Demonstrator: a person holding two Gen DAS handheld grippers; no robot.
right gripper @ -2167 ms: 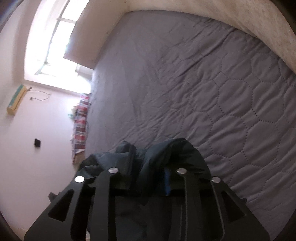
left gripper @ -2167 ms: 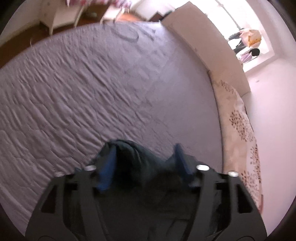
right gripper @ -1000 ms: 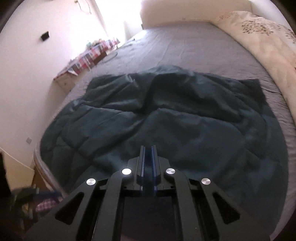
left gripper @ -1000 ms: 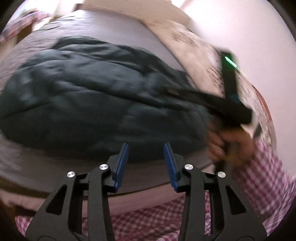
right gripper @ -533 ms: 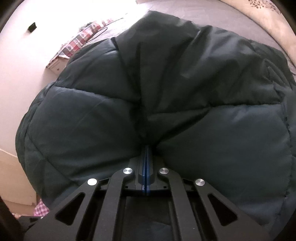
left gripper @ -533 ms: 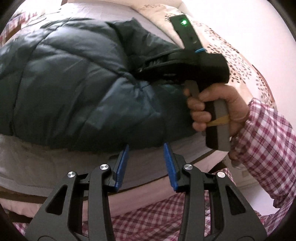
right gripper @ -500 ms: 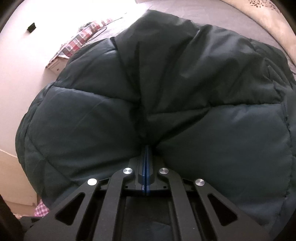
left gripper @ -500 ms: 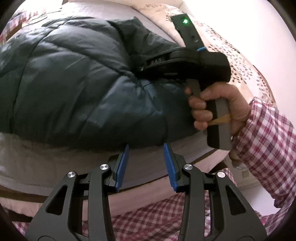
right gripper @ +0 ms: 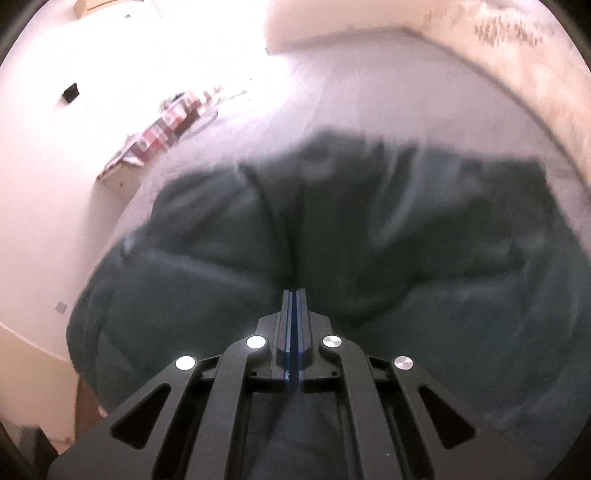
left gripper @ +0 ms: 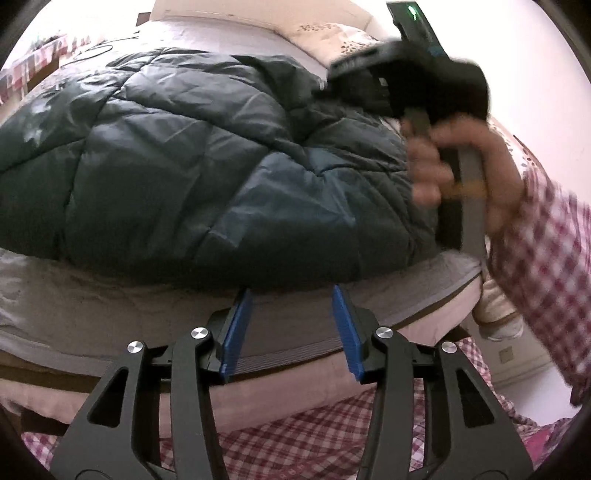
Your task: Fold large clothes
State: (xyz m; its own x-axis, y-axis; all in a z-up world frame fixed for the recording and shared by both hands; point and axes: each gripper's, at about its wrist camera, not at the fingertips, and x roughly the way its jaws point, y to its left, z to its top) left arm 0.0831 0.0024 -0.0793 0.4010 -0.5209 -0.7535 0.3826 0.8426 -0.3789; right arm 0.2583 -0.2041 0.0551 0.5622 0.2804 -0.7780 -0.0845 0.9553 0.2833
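Note:
A large dark teal quilted coat (left gripper: pixel 192 162) lies spread over the grey bed (left gripper: pixel 92 306). My left gripper (left gripper: pixel 291 314) is open and empty, just off the bed's near edge, below the coat's hem. My right gripper (right gripper: pixel 293 295) has its fingers pressed together at a fold of the coat (right gripper: pixel 369 258); whether cloth is pinched between them is unclear in the blur. The right tool and the hand holding it show in the left wrist view (left gripper: pixel 417 74), raised over the coat's right side.
A floral pillow (left gripper: pixel 332 33) lies at the bed's far right by the headboard. A low cabinet with a checked cloth (right gripper: pixel 166 125) stands by the left wall. My checked sleeve (left gripper: pixel 546 258) and checked clothing (left gripper: pixel 295 435) fill the near foreground.
My right gripper has risen and pulled back from the coat, so more bed shows and its view is blurred. My left gripper stays open near the bed edge.

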